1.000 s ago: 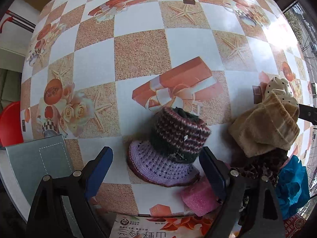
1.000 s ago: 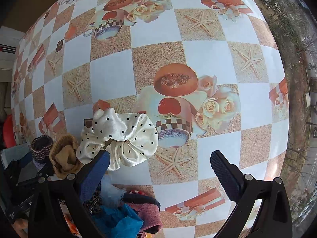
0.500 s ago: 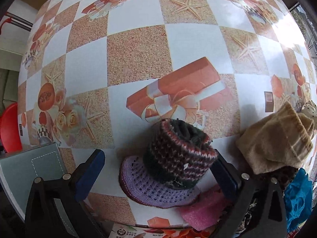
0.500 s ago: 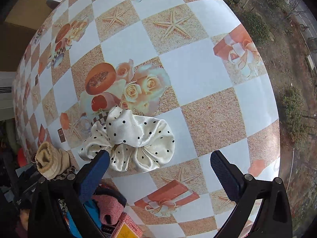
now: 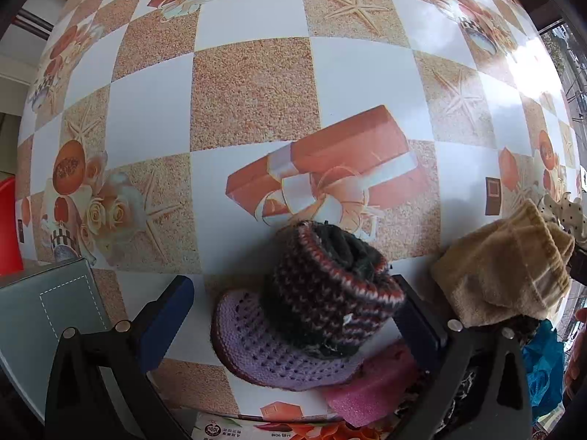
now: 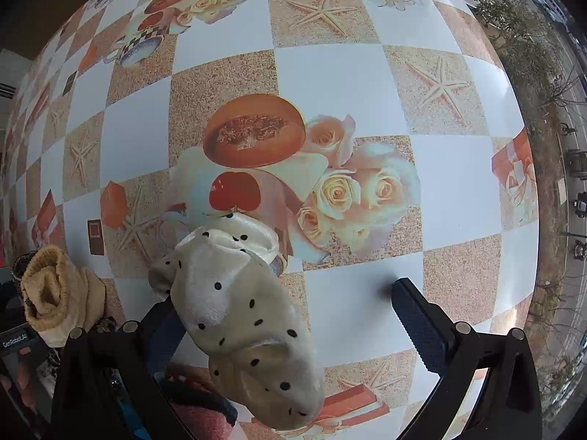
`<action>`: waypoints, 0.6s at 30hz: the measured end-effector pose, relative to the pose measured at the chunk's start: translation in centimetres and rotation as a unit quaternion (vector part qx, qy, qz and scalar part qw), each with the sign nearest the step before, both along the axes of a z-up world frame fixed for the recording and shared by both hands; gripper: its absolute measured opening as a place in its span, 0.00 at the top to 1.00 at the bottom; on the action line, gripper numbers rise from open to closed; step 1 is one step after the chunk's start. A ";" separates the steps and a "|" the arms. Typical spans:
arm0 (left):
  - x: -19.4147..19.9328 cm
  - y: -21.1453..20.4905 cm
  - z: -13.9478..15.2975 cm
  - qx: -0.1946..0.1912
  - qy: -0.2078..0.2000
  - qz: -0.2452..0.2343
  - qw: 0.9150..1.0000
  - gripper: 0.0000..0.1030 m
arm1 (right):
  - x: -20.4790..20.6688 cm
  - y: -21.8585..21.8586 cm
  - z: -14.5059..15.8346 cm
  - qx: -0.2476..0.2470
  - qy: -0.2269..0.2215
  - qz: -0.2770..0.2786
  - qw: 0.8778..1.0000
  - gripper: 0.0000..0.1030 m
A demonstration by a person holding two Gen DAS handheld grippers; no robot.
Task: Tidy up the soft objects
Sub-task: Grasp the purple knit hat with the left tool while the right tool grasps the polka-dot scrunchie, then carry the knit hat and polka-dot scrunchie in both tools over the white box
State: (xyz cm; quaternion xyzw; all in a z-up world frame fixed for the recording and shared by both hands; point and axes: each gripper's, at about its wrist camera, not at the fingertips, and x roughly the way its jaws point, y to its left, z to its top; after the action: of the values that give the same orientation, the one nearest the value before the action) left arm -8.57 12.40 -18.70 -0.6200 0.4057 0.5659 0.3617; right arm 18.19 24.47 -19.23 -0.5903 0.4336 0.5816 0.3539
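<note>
Two grippers, both with jaws apart. Left gripper (image 5: 290, 315) has widened and dropped to straddle the striped knit hat (image 5: 330, 289) on the purple crochet hat (image 5: 271, 352); pads not pressing. Right gripper (image 6: 290, 319) has shifted over the polka-dot scrunchie (image 6: 238, 315), now at its 9 o'clock finger, ungripped. Both grasps look imminent.

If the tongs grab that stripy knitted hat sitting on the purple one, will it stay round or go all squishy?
Probably squishy. The stripy hat is loose knitted wool with a rolled brim, so it should squash between the open left tongs and sag once lifted. It looks light. It leans on the purple hat, which might drag along.
</note>
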 end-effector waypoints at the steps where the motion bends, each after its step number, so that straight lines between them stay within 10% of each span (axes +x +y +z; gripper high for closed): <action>1: 0.0 0.2 -0.1 -0.002 -0.001 -0.001 1.000 0.00 | -0.1 0.0 0.0 -0.007 -0.003 0.005 1.000 0.00; 4: 1.2 0.9 0.5 0.012 0.005 -0.021 1.000 0.18 | -1.3 0.3 0.1 -0.014 -0.002 0.013 1.000 0.03; 7: 2.2 1.1 1.5 0.020 0.012 -0.059 0.998 0.50 | -3.8 -0.7 1.1 0.008 0.009 0.027 1.000 0.29; 9: 2.6 0.9 2.0 0.024 0.019 -0.074 0.997 0.56 | -4.7 -1.4 2.2 0.016 0.034 0.045 0.998 0.85; 18: 2.7 -2.8 8.5 0.082 0.038 -0.069 0.994 0.57 | -2.9 -1.7 7.0 0.008 0.116 -0.014 0.993 0.86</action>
State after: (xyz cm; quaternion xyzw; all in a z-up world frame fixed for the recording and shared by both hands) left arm -5.84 9.65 -10.22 -0.5367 0.4132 0.5943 0.4337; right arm 15.32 22.73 -12.20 -0.5097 0.4757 0.6447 0.3136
